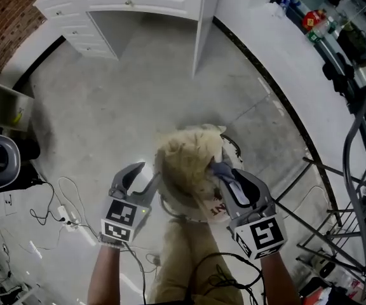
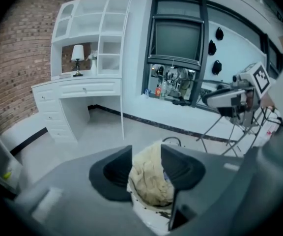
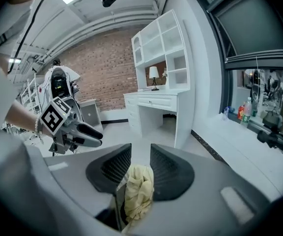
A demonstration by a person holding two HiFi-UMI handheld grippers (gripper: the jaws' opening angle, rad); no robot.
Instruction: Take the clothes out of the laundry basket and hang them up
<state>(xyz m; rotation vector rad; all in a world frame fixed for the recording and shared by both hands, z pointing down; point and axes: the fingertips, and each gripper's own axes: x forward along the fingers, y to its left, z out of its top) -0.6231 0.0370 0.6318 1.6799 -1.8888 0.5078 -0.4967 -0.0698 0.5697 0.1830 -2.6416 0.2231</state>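
1. We see the clothes (image 1: 189,164) heaped in the laundry basket (image 1: 203,213).
2. Our left claw (image 1: 143,180) gapes empty; heap at two o'clock.
3. Our right claw (image 1: 222,170), parted and empty, sits nearer, heap at ten o'clock.

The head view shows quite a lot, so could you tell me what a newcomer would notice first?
A heap of pale yellow cloth fills the white laundry basket on the floor at centre. The left gripper and right gripper hover at its two sides, jaws open. A white desk stands beyond, at the top.
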